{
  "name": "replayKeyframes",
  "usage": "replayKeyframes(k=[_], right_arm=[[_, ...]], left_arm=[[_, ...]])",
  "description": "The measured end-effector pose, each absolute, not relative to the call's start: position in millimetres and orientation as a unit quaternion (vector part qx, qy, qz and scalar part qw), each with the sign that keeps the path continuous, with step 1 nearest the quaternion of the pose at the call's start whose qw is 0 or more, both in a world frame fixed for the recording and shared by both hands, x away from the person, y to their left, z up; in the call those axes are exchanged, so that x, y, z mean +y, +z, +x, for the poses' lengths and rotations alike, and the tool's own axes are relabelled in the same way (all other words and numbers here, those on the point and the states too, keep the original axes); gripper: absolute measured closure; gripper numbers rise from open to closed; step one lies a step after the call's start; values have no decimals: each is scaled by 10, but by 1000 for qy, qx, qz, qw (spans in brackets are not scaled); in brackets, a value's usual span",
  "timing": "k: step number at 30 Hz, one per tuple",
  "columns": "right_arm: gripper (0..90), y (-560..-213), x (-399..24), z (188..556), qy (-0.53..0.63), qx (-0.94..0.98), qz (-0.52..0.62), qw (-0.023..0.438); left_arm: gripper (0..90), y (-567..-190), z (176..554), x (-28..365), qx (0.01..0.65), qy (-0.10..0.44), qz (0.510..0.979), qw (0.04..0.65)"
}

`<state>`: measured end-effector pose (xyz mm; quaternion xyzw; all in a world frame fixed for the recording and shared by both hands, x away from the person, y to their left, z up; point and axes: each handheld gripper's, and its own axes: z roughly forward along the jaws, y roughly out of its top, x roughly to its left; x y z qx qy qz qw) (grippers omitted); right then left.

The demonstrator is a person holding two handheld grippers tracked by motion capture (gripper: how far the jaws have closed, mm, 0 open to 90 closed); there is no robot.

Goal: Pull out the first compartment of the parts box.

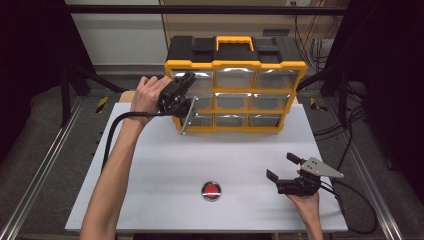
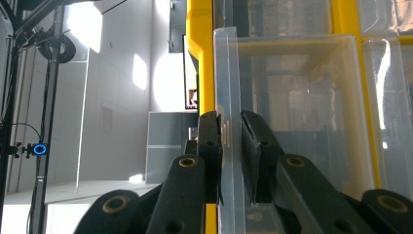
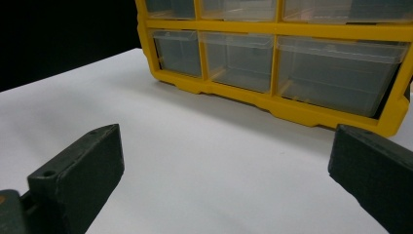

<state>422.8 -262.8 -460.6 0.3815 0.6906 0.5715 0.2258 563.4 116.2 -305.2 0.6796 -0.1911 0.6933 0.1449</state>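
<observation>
A yellow and black drawer cabinet (image 1: 236, 64) with clear plastic drawers stands at the back of the white table (image 1: 165, 150). My left gripper (image 1: 191, 94) is turned on its side at the cabinet's left column. In the left gripper view its jaws (image 2: 231, 131) are shut on the thin front lip of a clear drawer (image 2: 302, 97). My right gripper (image 1: 282, 166) rests low near the front right of the table, open, with nothing between its fingers. In the right gripper view it (image 3: 224, 141) faces the cabinet's bottom row (image 3: 292, 105) across bare table.
A small round red disc with a silvery rim (image 1: 211, 190) lies on the table near the front middle. Metal rails run along both sides of the table. Cables trail from each gripper over the table edges.
</observation>
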Motion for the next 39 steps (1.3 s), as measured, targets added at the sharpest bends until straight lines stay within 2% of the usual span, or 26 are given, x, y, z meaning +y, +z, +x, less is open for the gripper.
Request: replayKeyframes(k=[39], right_arm=[[6, -4602, -2631, 4226, 572, 690, 383, 226]], left_arm=[[792, -3087, 5297, 1171, -200, 704, 667, 140]])
